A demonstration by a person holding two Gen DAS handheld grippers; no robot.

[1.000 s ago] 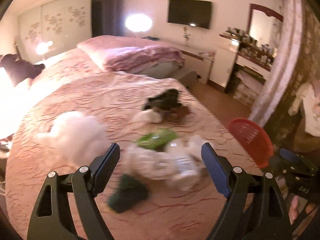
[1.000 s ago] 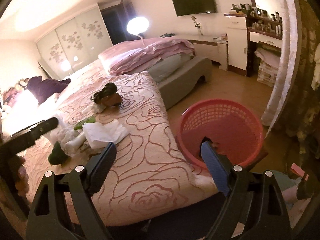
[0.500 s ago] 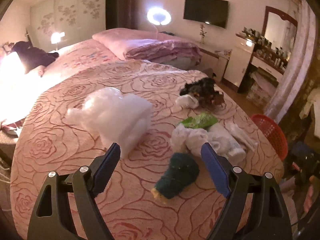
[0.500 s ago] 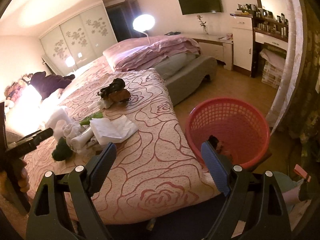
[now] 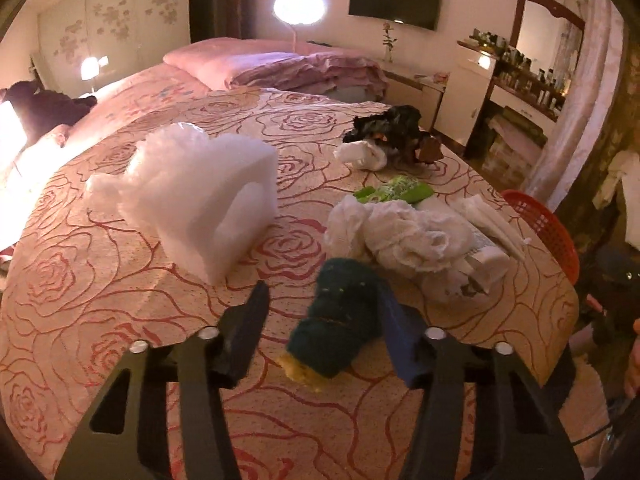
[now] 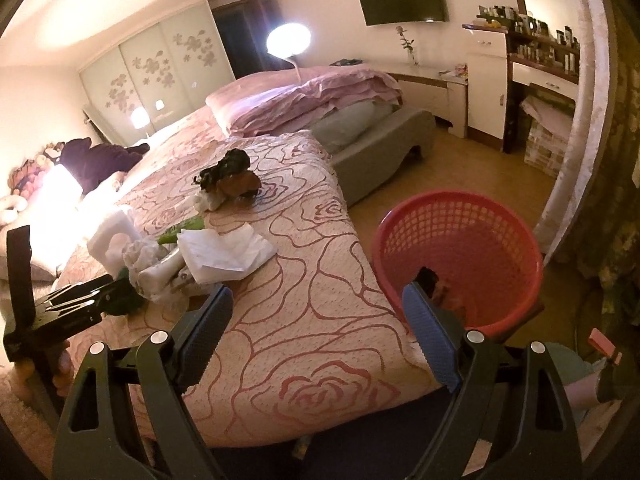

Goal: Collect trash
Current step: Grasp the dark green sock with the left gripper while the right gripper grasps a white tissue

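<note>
A dark green sponge (image 5: 340, 316) with a yellow underside lies on the bed between the fingers of my left gripper (image 5: 324, 304), which stands open around it; the right pad touches it, the left pad stands apart. Behind it lie crumpled white tissues (image 5: 404, 236), a green wrapper (image 5: 396, 194), a white foam block (image 5: 200, 196) and a dark heap of trash (image 5: 392, 132). My right gripper (image 6: 316, 300) is open and empty above the bed's corner. The red basket (image 6: 460, 256) stands on the floor to its right, with something dark inside.
The bed (image 6: 304, 344) has a rose-patterned cover, with pink folded quilts (image 6: 312, 96) at its head. A flat white tissue (image 6: 224, 252) lies near the bed's right edge. A dresser (image 6: 520, 68) and curtain (image 6: 584, 120) stand beyond the basket.
My left gripper has moved down and forward over the bed, its jaws narrowing around the green sponge. My right gripper has drifted slightly and stays open.
</note>
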